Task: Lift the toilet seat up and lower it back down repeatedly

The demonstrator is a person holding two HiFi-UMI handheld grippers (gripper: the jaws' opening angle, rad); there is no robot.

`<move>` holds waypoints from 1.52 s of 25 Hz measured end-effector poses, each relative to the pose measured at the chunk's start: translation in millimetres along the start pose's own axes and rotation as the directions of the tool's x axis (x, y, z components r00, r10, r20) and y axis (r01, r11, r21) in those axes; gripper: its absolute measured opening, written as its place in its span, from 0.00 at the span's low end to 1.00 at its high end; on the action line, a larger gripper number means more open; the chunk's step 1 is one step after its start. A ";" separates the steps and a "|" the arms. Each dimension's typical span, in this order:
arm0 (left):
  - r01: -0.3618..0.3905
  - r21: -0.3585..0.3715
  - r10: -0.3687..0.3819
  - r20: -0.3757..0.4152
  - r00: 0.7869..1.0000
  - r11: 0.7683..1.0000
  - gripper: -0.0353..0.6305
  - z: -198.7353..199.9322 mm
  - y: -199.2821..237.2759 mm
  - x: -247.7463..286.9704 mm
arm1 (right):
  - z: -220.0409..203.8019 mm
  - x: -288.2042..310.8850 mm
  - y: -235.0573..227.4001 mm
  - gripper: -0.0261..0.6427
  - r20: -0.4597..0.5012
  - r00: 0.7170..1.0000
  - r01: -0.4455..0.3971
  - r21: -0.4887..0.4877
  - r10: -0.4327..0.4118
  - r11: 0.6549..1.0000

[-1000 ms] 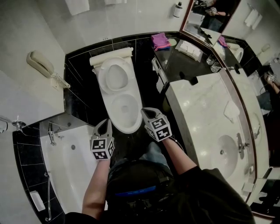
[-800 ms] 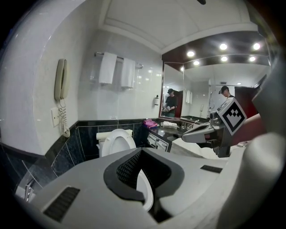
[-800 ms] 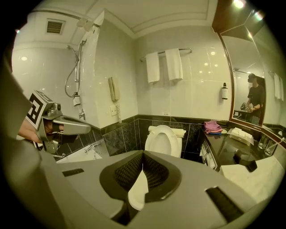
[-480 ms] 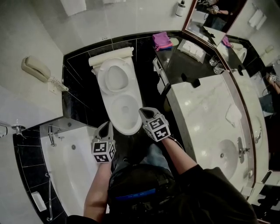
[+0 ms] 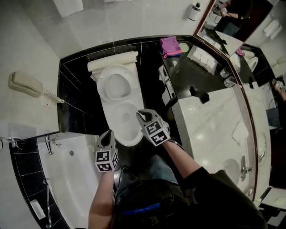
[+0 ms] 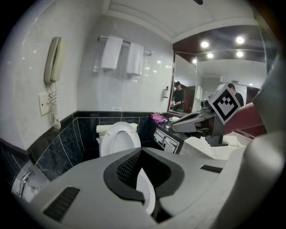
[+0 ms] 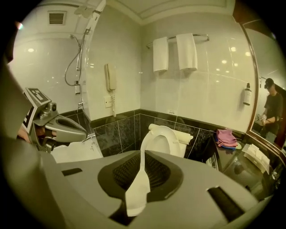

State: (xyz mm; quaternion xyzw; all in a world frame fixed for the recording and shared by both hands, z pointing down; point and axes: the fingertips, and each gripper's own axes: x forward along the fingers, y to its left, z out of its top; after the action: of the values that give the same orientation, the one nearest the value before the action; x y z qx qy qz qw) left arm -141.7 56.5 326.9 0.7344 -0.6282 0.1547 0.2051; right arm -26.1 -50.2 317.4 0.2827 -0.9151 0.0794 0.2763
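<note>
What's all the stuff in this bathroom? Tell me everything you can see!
Toilet: one, white, against the black tiled wall, seat up.
Rolled towel: one, white, behind the raised seat.
Hanging towels: two, white, on a rail above the toilet.
Phone: one, cream, on the wall left of the toilet.
Bathtub: one, white, lower left.
Cloth: one, pink, on the black counter.
Sink counter: one, white, on the right.
Soap bottle: one, white, on the wall beside the mirror.
Left hand-held gripper: one, grey, left of the bowl's front, jaws together, empty.
Right hand-held gripper: one, grey, at the bowl's right front, jaws just been opening, nothing between them.
</note>
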 end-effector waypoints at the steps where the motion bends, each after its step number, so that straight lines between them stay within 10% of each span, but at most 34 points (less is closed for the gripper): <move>1: -0.007 -0.004 0.007 -0.005 1.000 1.000 0.03 0.4 2.6 10.0 | 3.1 9.9 -6.0 0.11 -0.003 1.000 -0.018 -0.005 0.018 1.000; 12: -0.068 -0.012 0.068 -0.038 0.997 0.998 0.03 0.0 38.8 138.9 | 15.7 142.9 -73.8 0.24 -0.042 0.988 -0.150 -0.101 0.146 0.984; 26: -0.131 -0.038 0.129 -0.053 0.990 0.991 0.03 -20.9 97.6 275.9 | 26.3 293.1 -153.5 0.35 -0.070 0.995 -0.095 -0.287 0.078 0.953; 38: -0.154 -0.032 0.153 -0.045 0.987 0.988 0.03 -10.9 127.8 341.1 | 65.8 361.3 -179.1 0.35 -0.045 0.999 -0.007 -0.578 -0.023 0.816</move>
State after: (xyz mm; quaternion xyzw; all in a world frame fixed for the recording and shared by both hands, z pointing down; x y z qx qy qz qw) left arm -211.8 -247.4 515.4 0.6767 -0.6809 0.1747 0.2189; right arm -204.3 -389.4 459.4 0.1873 -0.8877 -0.1959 0.3722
